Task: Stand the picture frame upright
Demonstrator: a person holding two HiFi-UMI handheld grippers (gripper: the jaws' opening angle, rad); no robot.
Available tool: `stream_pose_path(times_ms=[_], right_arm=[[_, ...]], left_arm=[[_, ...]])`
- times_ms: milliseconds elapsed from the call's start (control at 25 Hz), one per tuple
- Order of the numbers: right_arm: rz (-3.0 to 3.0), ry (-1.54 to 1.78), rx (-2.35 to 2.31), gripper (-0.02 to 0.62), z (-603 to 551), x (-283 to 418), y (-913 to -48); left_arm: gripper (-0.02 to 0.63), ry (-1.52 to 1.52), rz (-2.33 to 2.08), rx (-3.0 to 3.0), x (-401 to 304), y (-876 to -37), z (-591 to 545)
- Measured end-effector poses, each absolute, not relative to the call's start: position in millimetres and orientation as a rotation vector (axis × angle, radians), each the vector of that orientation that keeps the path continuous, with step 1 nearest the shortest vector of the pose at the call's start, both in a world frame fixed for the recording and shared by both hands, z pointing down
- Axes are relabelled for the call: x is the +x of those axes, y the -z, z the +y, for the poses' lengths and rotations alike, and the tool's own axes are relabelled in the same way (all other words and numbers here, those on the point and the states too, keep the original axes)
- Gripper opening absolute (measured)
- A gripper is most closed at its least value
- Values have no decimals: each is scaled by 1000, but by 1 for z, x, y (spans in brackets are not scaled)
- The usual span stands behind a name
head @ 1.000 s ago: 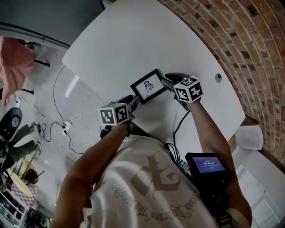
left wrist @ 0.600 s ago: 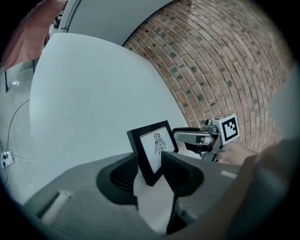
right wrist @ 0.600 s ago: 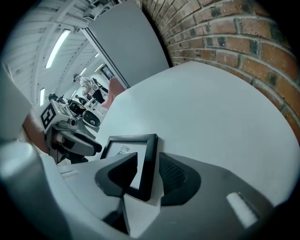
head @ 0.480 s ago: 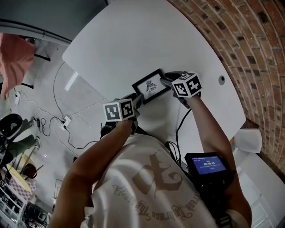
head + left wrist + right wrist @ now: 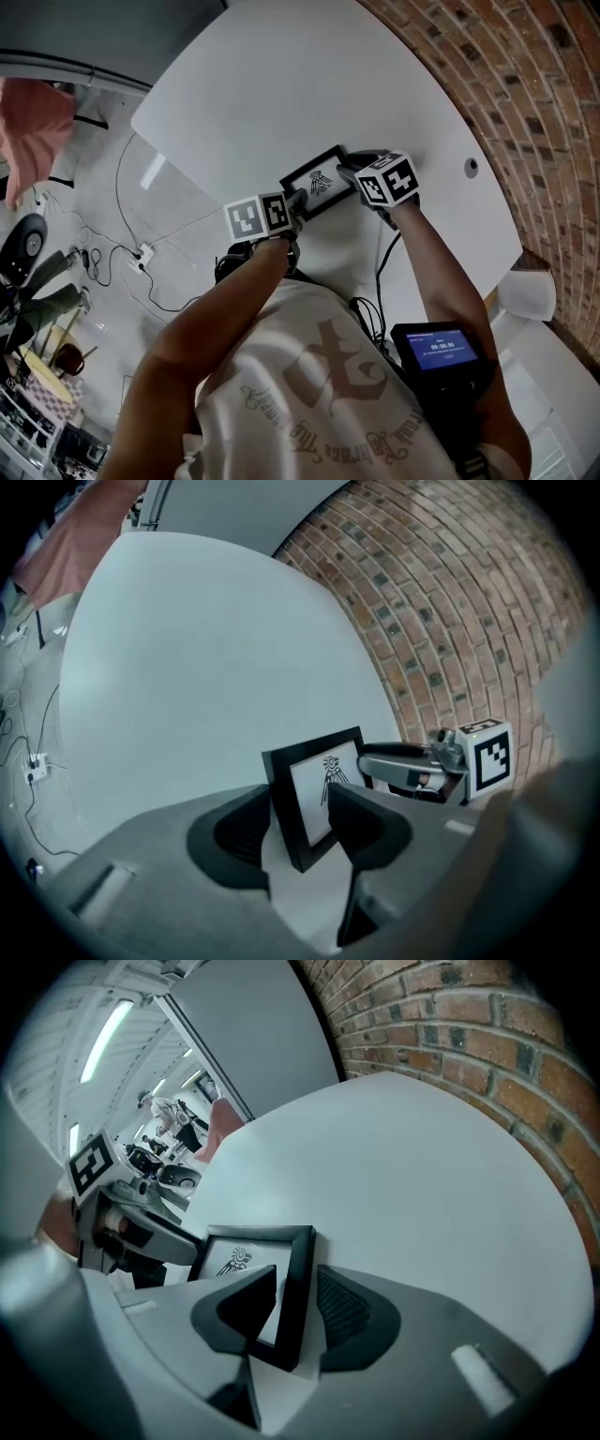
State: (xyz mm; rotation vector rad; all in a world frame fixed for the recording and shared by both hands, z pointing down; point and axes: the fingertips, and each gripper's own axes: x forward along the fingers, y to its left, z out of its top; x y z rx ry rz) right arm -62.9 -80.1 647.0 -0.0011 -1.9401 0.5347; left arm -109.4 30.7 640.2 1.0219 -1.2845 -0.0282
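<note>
A small black picture frame (image 5: 319, 183) with a white print stands upright on the white table (image 5: 281, 84), one gripper at each end. In the left gripper view the frame (image 5: 314, 794) sits between the jaws of my left gripper (image 5: 300, 797), which are opening; a strip of table shows beside it. My right gripper (image 5: 297, 1279) straddles the frame's (image 5: 258, 1279) other end. Its jaws are closing, and a thin gap still shows at the ribbed outer pad. From above, the left gripper (image 5: 296, 200) and right gripper (image 5: 349, 169) bracket the frame.
A brick wall (image 5: 525, 75) curves along the table's far right side. A round grommet (image 5: 470, 167) sits in the tabletop near that wall. Cables and a power strip (image 5: 141, 253) lie on the floor to the left. A device with a blue screen (image 5: 439, 347) hangs at the person's waist.
My left gripper has moved up and to the right, closer onto the frame's left end. The frame and my right gripper have shifted only slightly.
</note>
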Motion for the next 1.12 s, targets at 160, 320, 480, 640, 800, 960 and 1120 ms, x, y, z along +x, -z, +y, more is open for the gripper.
stream_pose_path(times_ms=[160,320,480,640,800,960,1120], right_arm=[[-1927,-503,27,144,-78,-65,-647],[-1930,-493,65,132,-78,-66,-647],[-1935,-494,108,127,-79,-65,-648],[-1931,-497,129,90,-80,-58,-650],[-1938,-542,172,87,-77,-45,-650],[-1971,-568,234,86,-78,-36,-644],[-2016,-587,289,83,-84,-13,-636]], left_arm=[[132,-51,-1320,990,-110,-645,32],[106,-125,-1359,986,-111,-647,35],[107,-144,-1381,971,-110,-648,34],[101,-113,-1374,963,-112,-649,33],[97,-131,-1365,1006,-109,-649,32],[97,-162,-1358,1073,-105,-644,28],[89,-164,-1380,1127,-88,-634,20]])
